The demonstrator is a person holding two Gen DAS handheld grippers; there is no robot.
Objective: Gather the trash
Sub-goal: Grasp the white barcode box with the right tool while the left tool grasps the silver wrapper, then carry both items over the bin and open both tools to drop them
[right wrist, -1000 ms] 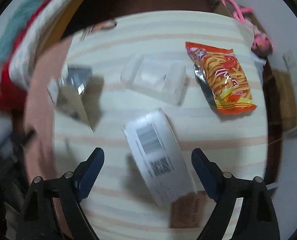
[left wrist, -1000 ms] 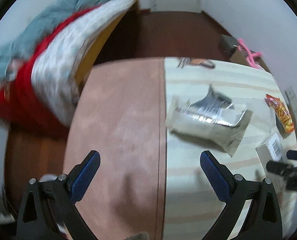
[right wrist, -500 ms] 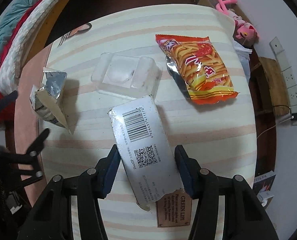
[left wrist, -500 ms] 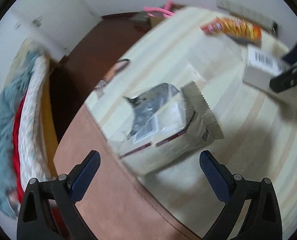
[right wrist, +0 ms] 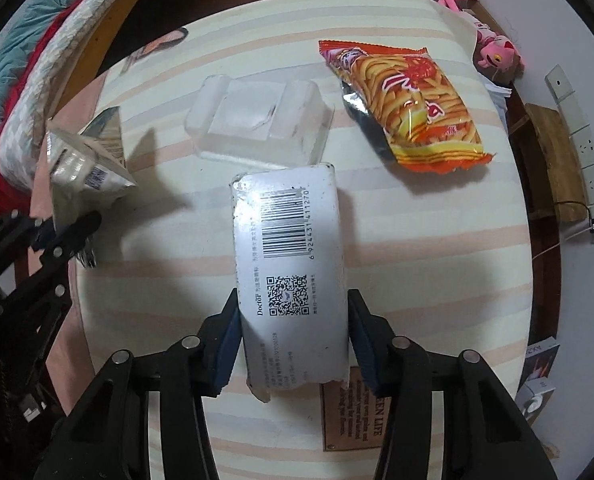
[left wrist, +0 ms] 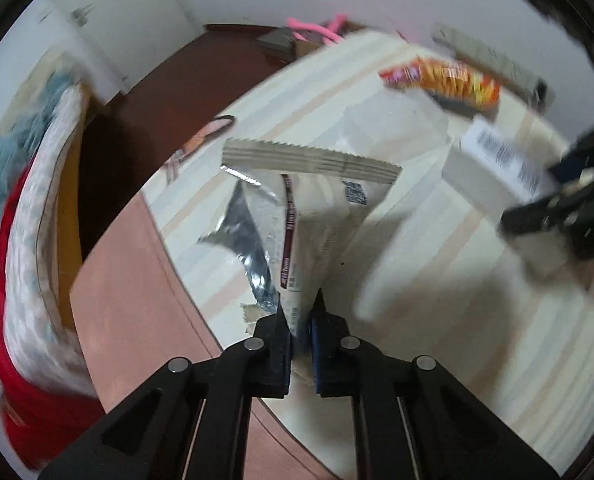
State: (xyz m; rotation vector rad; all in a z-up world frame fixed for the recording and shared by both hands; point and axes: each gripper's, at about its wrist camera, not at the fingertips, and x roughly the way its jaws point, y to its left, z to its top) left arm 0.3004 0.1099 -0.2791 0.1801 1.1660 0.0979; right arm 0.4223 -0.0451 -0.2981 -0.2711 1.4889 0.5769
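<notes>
My left gripper (left wrist: 299, 312) is shut on a torn beige snack wrapper (left wrist: 317, 216) with a silver lining and holds it up off the striped table (left wrist: 437, 340). The wrapper also shows at the left of the right wrist view (right wrist: 85, 164), with the left gripper (right wrist: 63, 236) below it. My right gripper (right wrist: 293, 312) is shut on a white barcode box (right wrist: 289, 268), raised over the table (right wrist: 417, 240). That box shows at the right of the left wrist view (left wrist: 493, 168). An orange noodle-snack bag (right wrist: 409, 108) and a clear plastic tray (right wrist: 257, 120) lie beyond it.
A pile of red, white and teal bedding (left wrist: 21, 220) lies left of the table. A pink plush toy (right wrist: 493, 48) sits at the far right edge. A power strip (right wrist: 577, 132) hangs on the right wall. A brown label (right wrist: 353, 412) is on the table near me.
My left gripper has closed on the beige wrapper and lifted it. My right gripper has closed on the white box and raised it.
</notes>
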